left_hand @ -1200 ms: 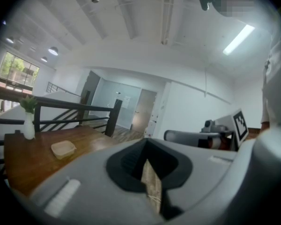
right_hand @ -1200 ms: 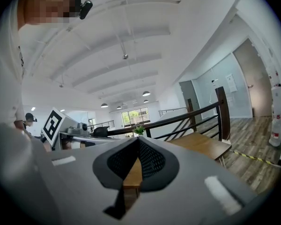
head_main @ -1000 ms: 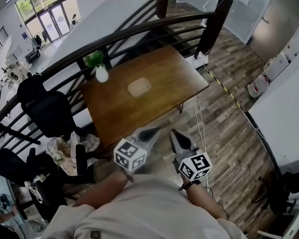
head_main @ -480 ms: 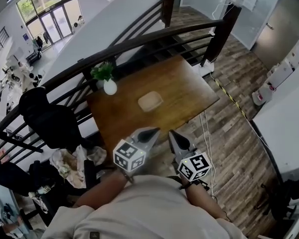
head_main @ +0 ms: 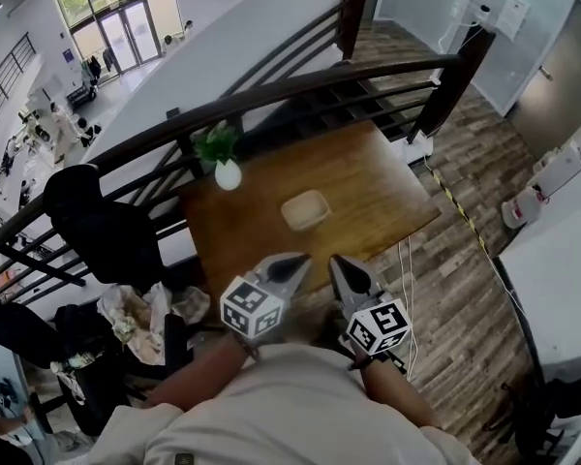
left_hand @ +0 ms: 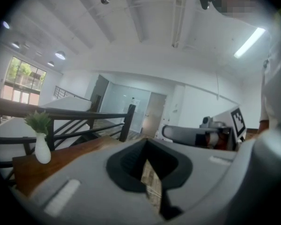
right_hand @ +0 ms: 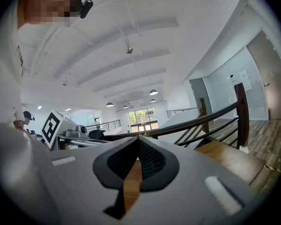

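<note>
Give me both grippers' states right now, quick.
Left gripper: shut, nothing between its jaws.
Right gripper: shut, nothing between its jaws.

Two grey pointed shells up front: left gripper [head_main: 292, 260], right gripper [head_main: 337, 262]. White with black squares, left cube [head_main: 253, 308] and right cube [head_main: 379, 325]. Close in, dark meshed pads [right_hand: 154, 162] and a pale label [right_hand: 218, 194] on grey. Pale beige shirt [head_main: 281, 405] below.

vase with plant [head_main: 228, 172] | black railing [head_main: 271, 93] | office chair [head_main: 102, 229] | plank floor [head_main: 484, 260]
</note>
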Available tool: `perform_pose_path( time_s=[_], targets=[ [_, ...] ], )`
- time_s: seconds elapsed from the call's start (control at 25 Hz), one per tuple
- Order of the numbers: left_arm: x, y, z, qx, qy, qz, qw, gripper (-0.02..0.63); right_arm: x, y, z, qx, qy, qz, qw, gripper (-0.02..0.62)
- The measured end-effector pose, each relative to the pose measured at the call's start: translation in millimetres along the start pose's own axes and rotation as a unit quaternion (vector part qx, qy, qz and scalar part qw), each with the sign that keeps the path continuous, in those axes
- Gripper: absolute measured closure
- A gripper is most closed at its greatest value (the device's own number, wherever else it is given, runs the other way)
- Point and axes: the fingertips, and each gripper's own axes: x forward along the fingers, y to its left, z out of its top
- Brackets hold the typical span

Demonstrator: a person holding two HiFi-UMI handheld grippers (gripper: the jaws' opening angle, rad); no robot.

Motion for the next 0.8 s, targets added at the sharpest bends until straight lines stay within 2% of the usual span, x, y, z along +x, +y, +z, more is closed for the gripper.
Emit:
perform_pose_path(
  time_s=[0.36, 0.8],
  targets=[
    [41, 29, 10, -0.012, -0.01, 0.052, 0.9985, 0.603, 32, -47, 12, 0.009, 0.011, 0.056, 0.998, 0.591],
    [148, 50, 45, -0.015, -0.044, 0.129, 0.9906, 0.603, 41, -166, 49, -0.013, 0.02, 0.122, 0.992, 0.591]
  ],
)
